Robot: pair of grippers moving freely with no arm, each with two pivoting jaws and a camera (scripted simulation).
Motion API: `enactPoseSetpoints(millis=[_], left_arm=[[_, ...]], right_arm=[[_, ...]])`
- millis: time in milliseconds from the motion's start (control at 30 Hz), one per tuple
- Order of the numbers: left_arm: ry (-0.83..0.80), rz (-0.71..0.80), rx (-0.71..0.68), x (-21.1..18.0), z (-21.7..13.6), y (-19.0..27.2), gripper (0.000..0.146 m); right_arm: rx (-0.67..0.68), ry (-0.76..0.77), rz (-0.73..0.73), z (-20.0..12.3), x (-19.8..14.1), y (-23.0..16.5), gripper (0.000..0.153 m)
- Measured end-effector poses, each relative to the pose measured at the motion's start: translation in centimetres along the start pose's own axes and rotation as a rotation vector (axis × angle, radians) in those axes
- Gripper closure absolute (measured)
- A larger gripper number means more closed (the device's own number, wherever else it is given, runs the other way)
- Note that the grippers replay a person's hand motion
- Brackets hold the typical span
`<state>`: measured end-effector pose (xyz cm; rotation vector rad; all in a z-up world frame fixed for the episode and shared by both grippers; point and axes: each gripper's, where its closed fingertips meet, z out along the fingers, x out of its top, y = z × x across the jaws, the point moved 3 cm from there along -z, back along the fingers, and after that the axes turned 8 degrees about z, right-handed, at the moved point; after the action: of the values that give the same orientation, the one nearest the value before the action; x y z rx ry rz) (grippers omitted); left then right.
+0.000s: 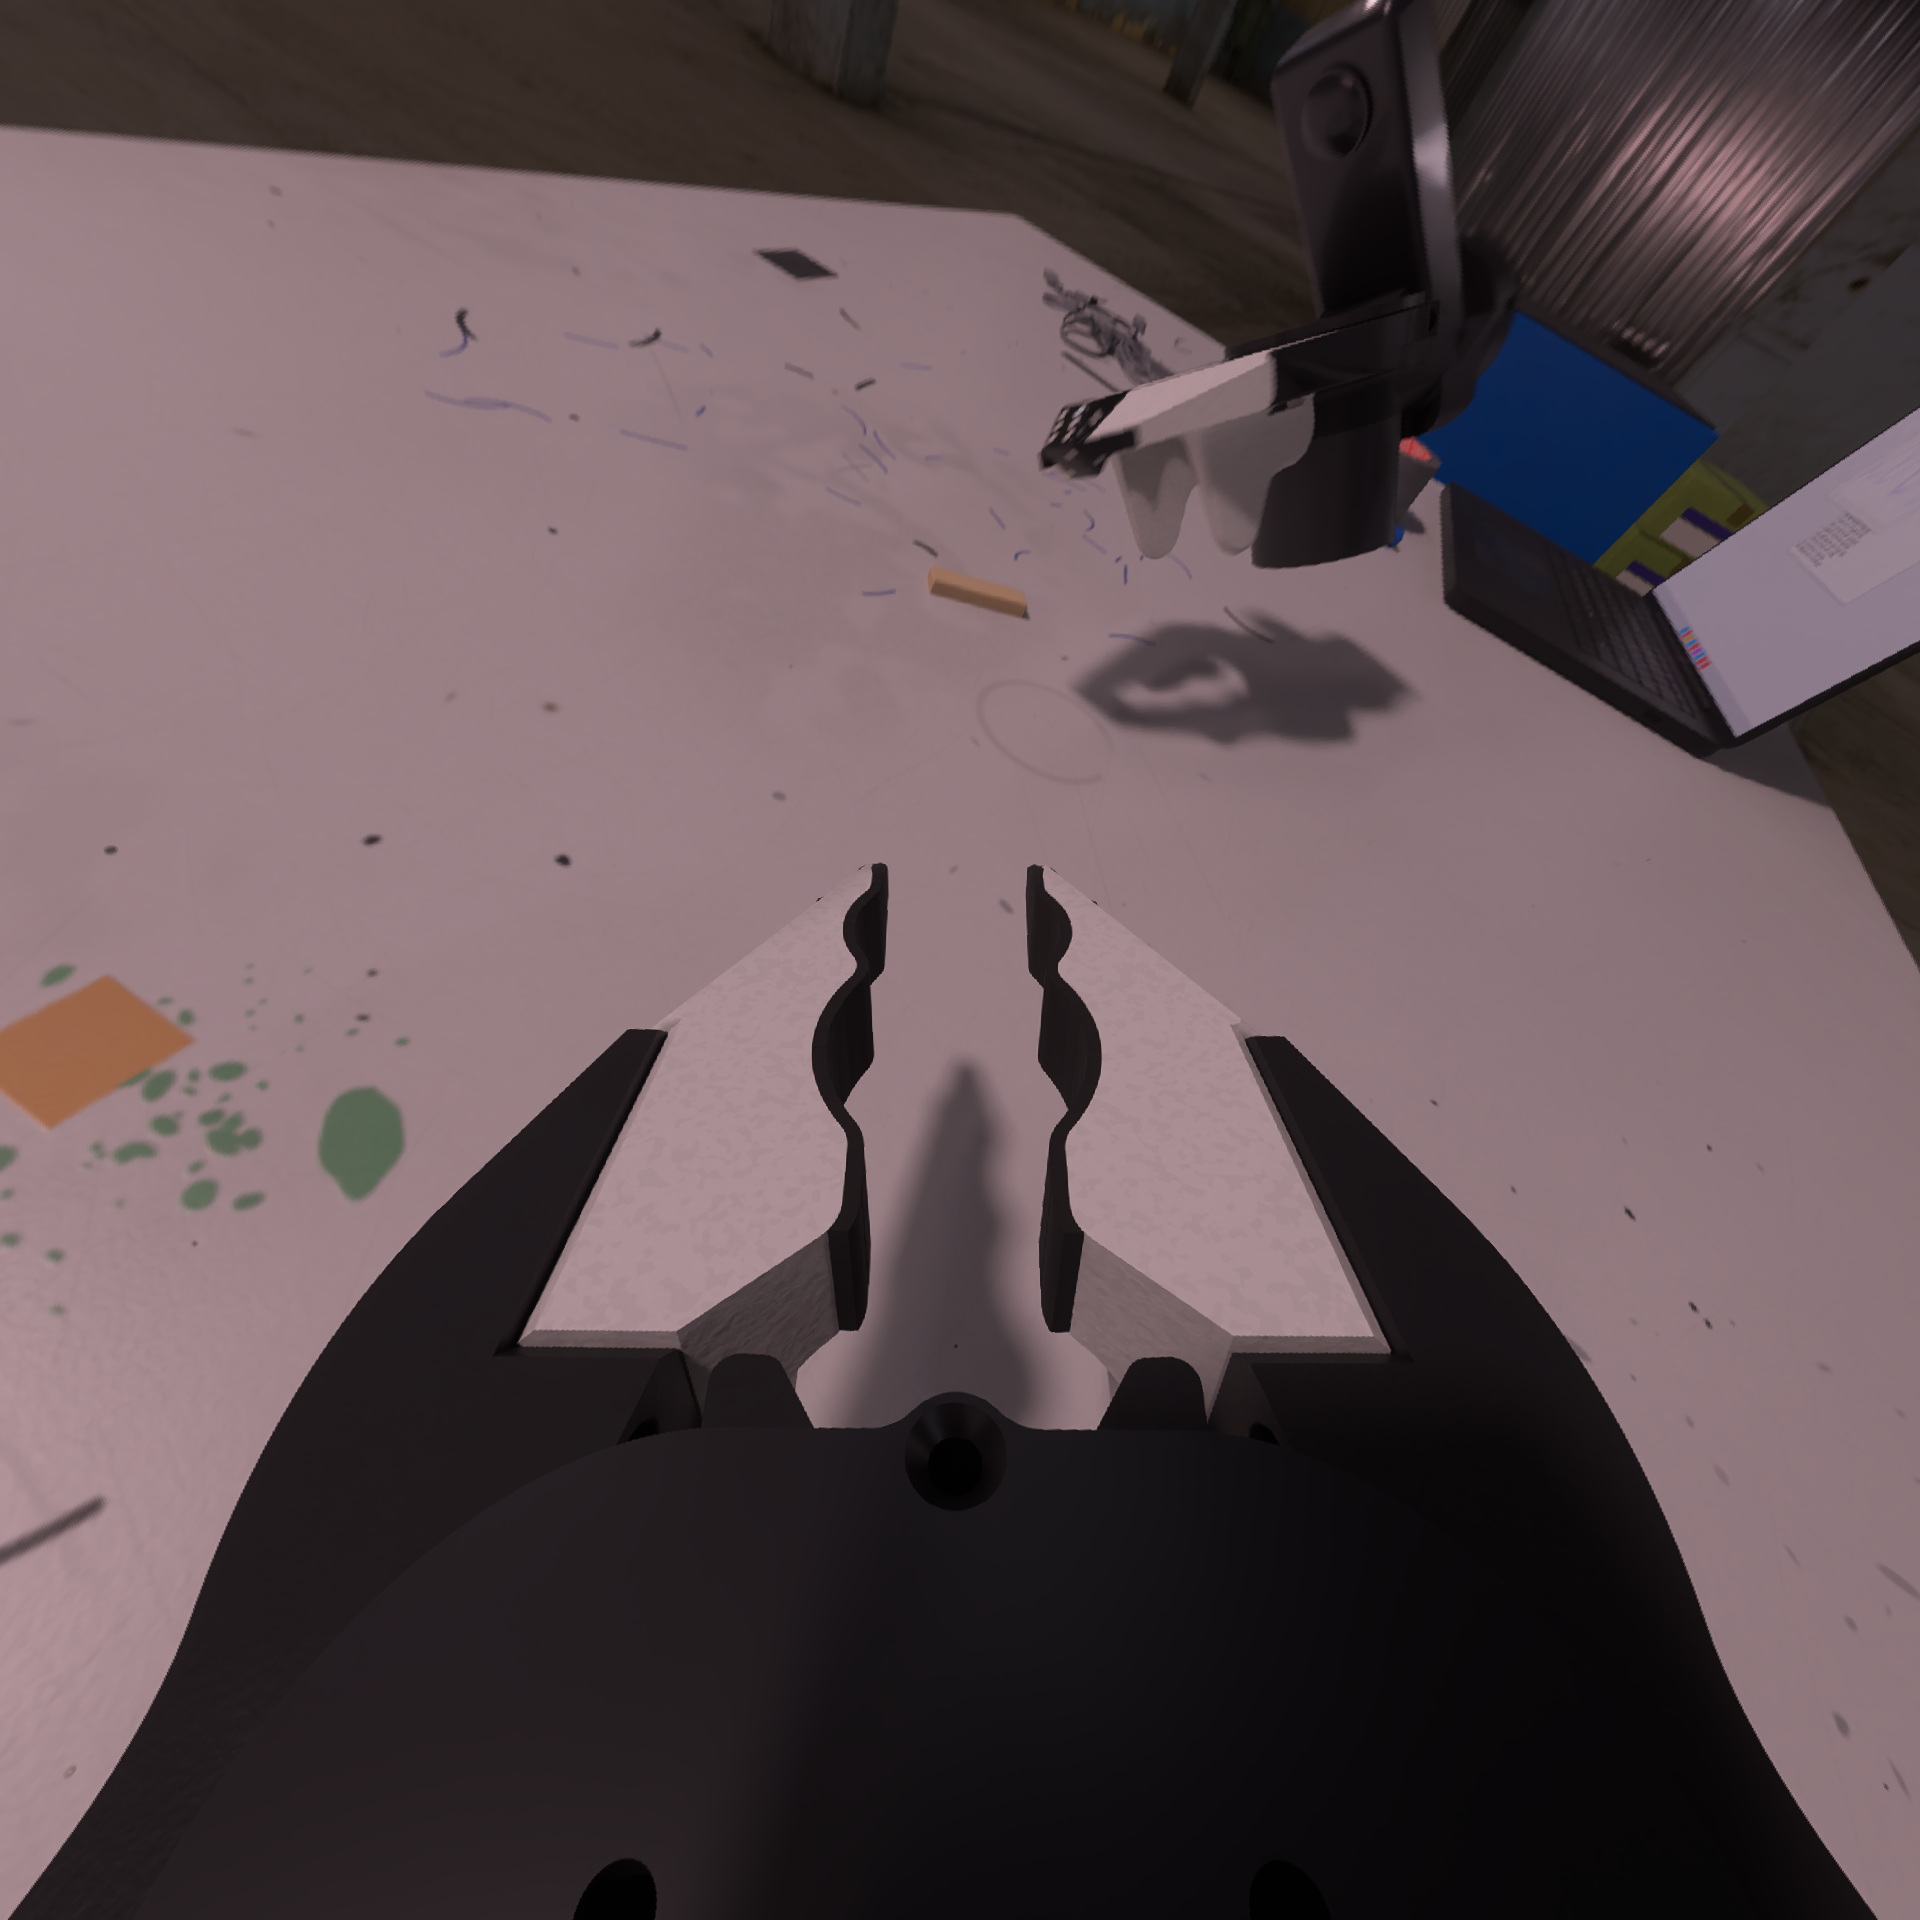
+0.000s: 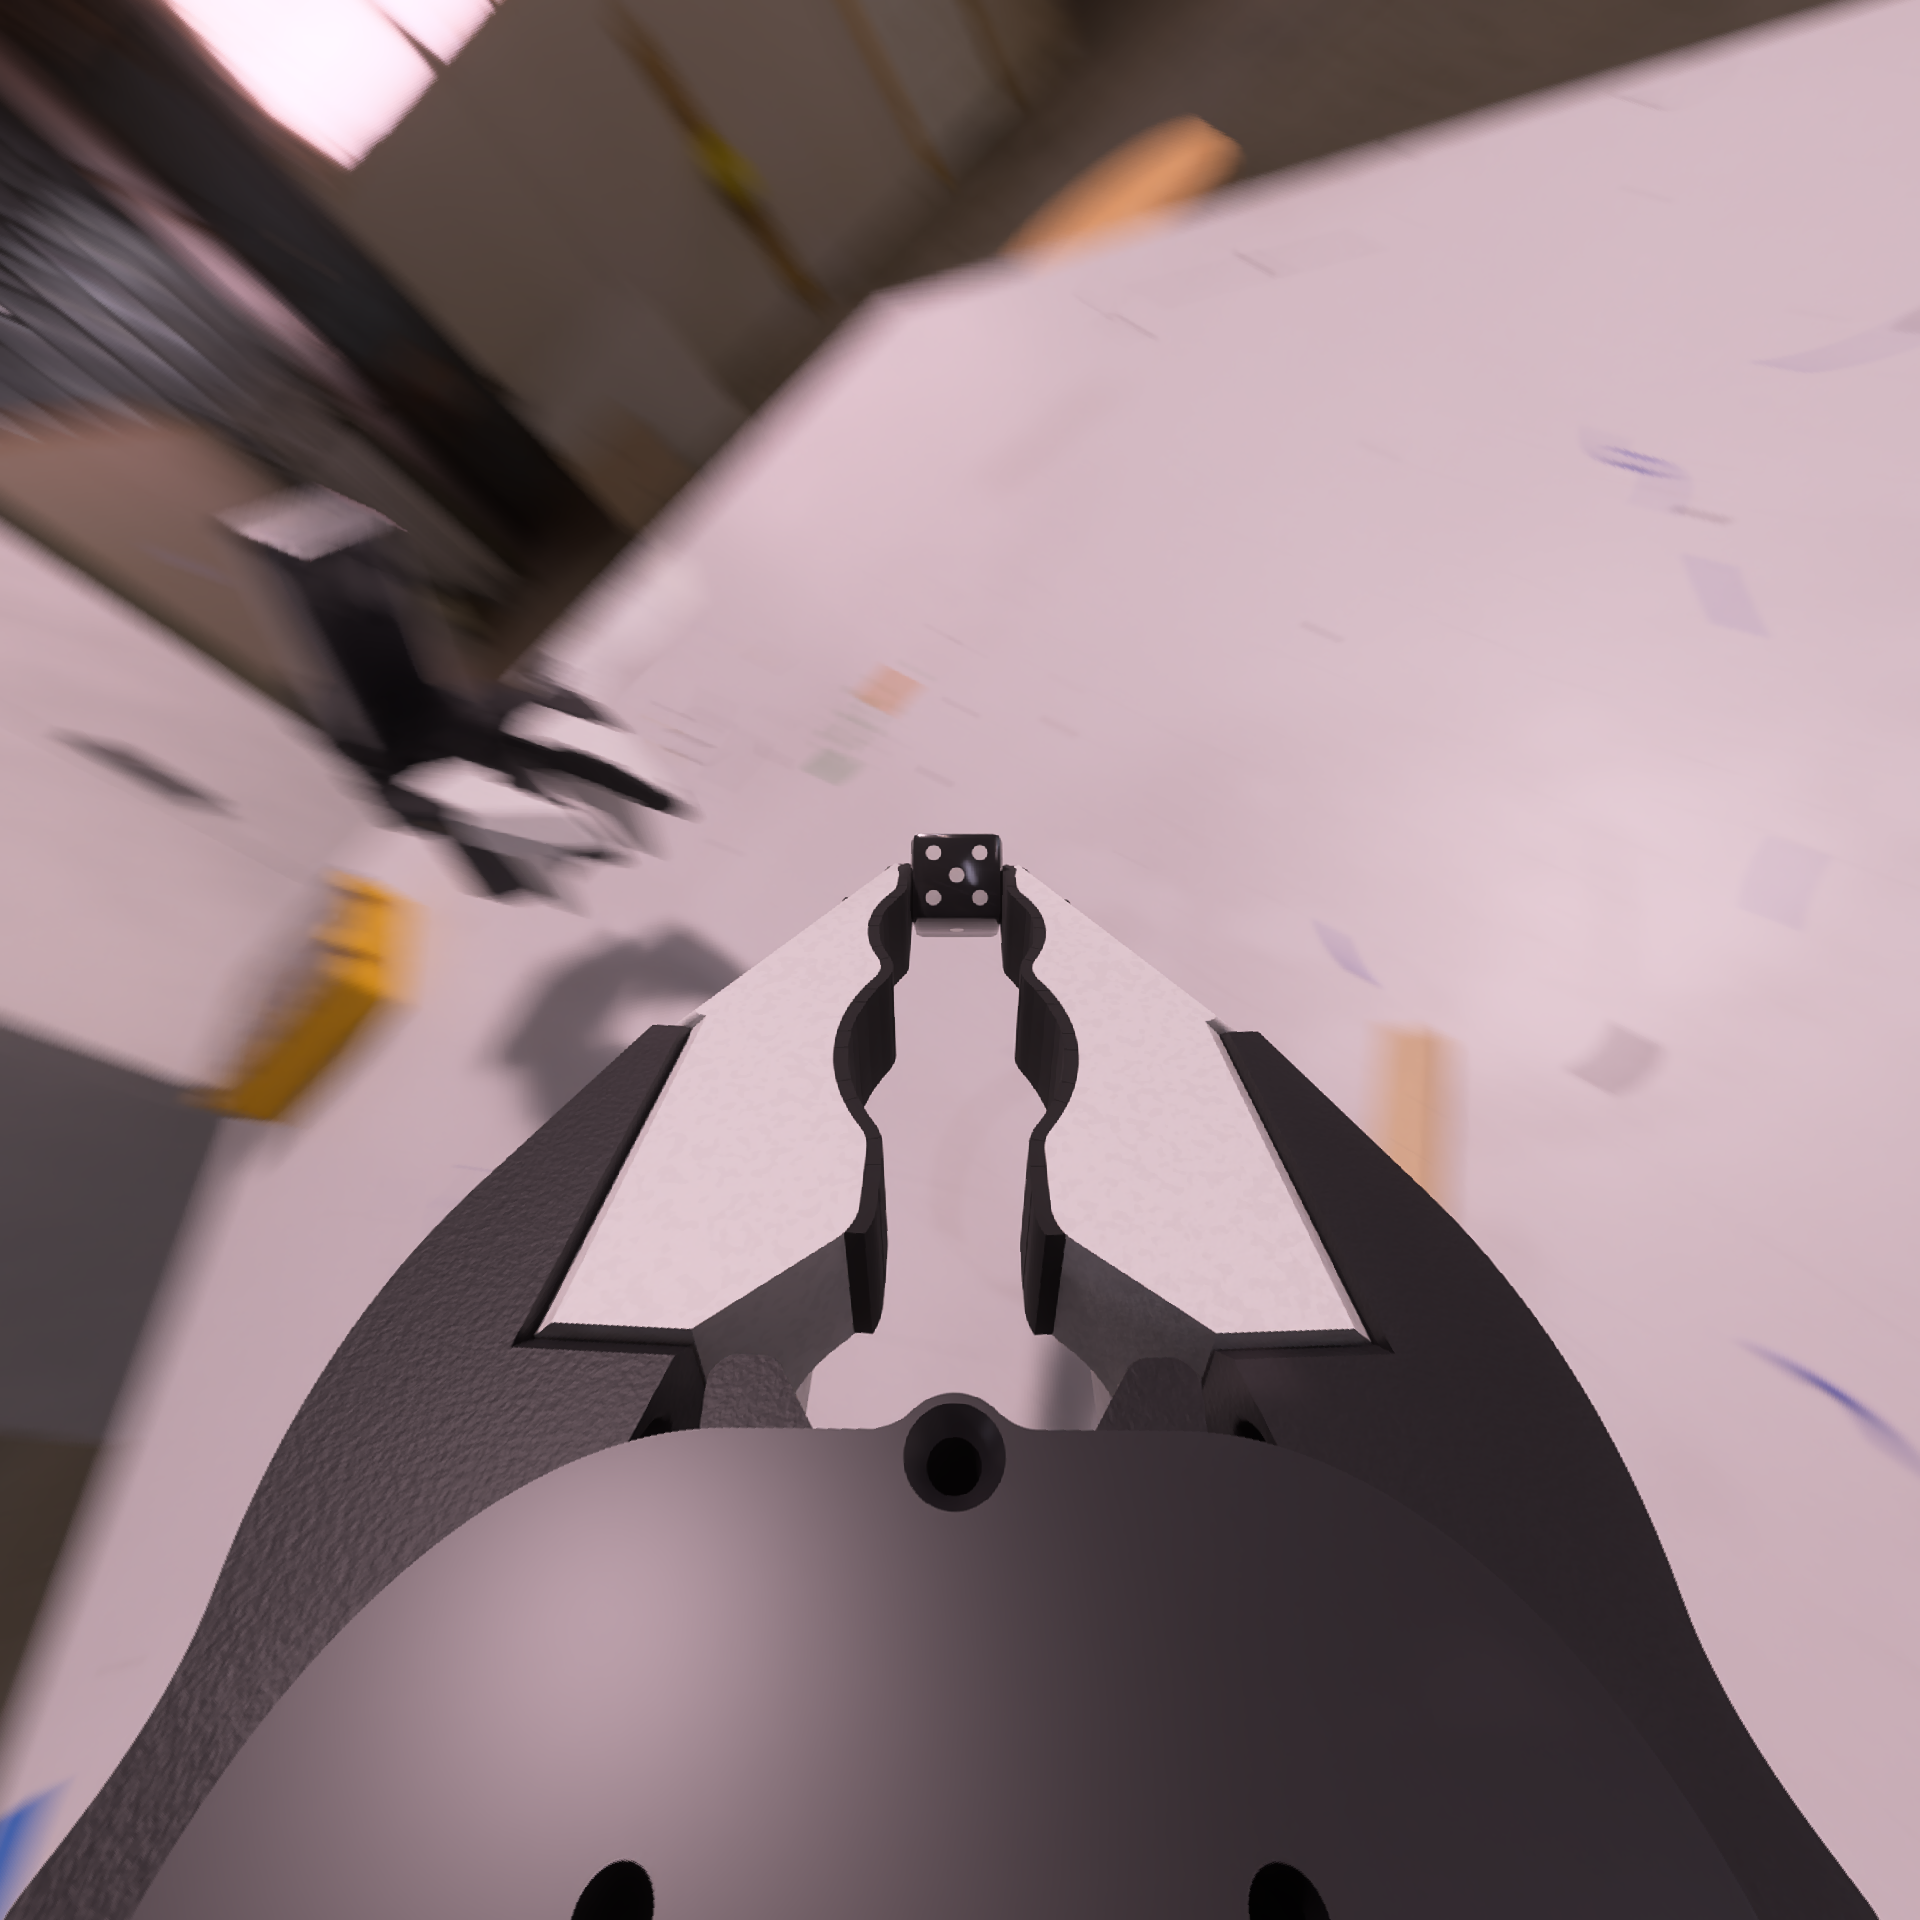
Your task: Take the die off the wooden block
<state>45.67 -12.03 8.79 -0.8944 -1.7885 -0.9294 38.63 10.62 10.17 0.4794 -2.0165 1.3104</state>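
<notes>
A small tan wooden block [image 1: 977, 594] lies flat on the pale table [image 1: 416, 623], with nothing on it. My right gripper [image 1: 1091, 447] hangs in the air above and to the right of the block, shut on a black die with white pips [image 1: 1068, 428]. In the right wrist view the die [image 2: 956, 873] sits pinched at the very tips of that gripper [image 2: 956, 902], and the background is smeared by motion. My left gripper [image 1: 956, 883] is open and empty, low over the table, well in front of the block.
An open laptop [image 1: 1621, 634] lies at the table's right edge, with a blue box [image 1: 1558, 416] and a yellow-green box [image 1: 1673, 530] behind it. A tangle of wire [image 1: 1101, 327] lies at the far edge. An orange patch [image 1: 88, 1049] and green paint spots [image 1: 358, 1138] mark the left.
</notes>
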Motion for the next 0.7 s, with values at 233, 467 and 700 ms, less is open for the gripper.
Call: enactPoseSetpoints(millis=[233,467,700], left_arm=[[0.184,0.015,-0.054,2.6,-1.3,1.0,0.114],[0.478,0.009,-0.180,5.9,-3.7,2.7,0.106],[0.586,0.047,-0.344,6.7,-4.7,5.5,0.089]], right_arm=[[0.849,0.158,0.283,0.1,2.4,-9.6,0.136],[0.994,0.022,0.393,3.0,0.6,-12.3,0.136],[1.080,-0.203,0.426,6.8,-2.8,-16.4,0.136]])
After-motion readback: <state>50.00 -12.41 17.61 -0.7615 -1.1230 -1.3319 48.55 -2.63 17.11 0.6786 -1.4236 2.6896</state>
